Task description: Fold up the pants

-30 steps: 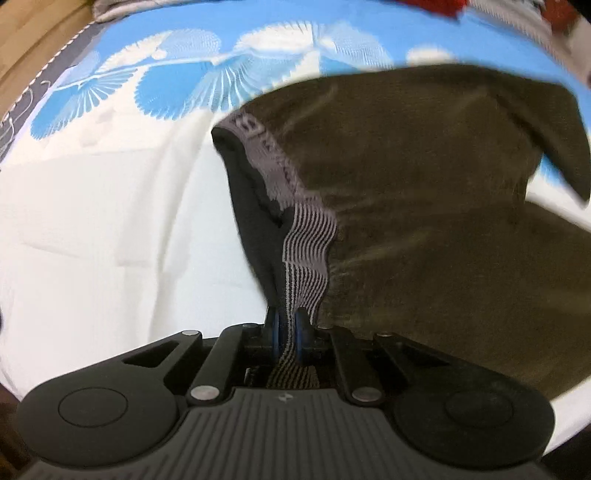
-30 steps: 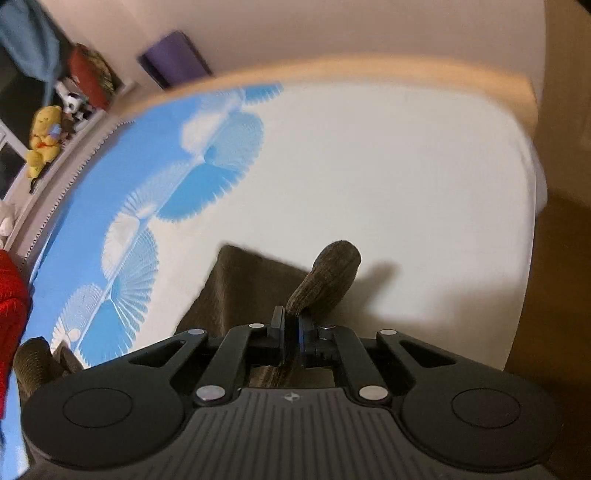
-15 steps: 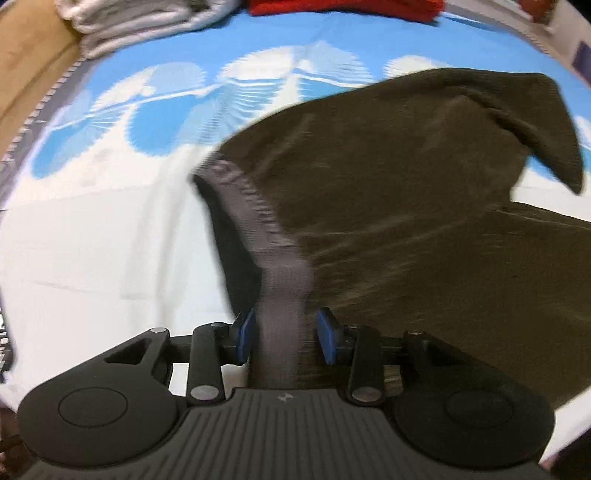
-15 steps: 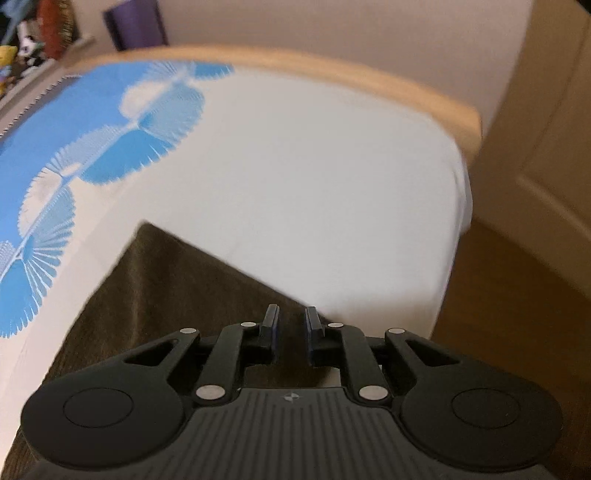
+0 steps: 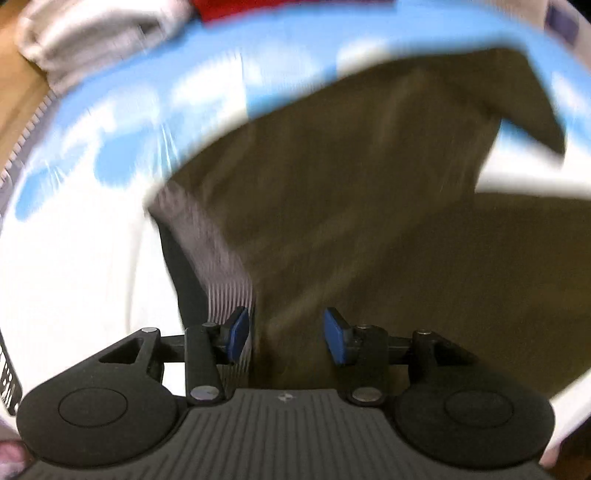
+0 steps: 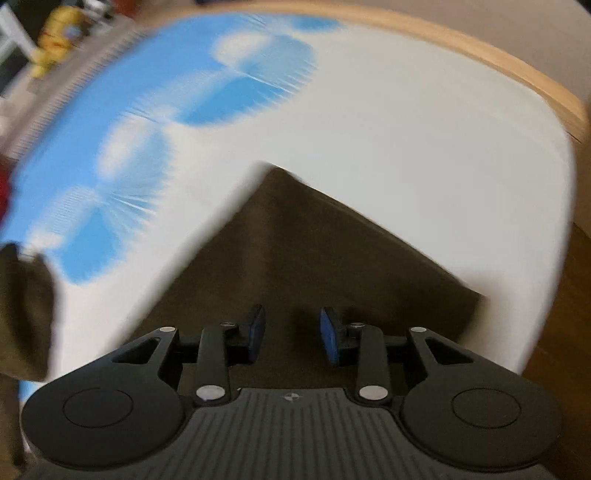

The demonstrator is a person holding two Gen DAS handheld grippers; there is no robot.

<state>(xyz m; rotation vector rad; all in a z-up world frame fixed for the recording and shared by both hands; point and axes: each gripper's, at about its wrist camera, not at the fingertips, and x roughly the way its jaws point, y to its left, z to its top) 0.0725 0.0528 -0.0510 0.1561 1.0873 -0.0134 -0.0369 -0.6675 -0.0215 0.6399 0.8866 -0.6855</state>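
Dark brown pants [image 5: 369, 206] lie spread on the bed, one leg laid over the other. Their grey striped waistband [image 5: 207, 243] runs down the left side in the left wrist view. My left gripper [image 5: 286, 338] hovers over the waist end, its jaws opening, blue pads apart and clear of the cloth. In the right wrist view the leg end of the pants [image 6: 317, 254] lies flat on the white sheet. My right gripper [image 6: 291, 334] is above it, jaws opening, nothing pinched between the pads.
The bed has a white and blue fan-patterned sheet [image 6: 229, 88] with a wooden frame edge [image 6: 517, 70] at the far right. Folded grey and red clothes [image 5: 110, 33] lie at the bed's far side. A yellow soft toy [image 6: 55, 40] sits beyond the bed.
Both grippers let go: the left released the waistband, the right released the rolled leg end, which now lies flat. Both have drawn back over the pants.
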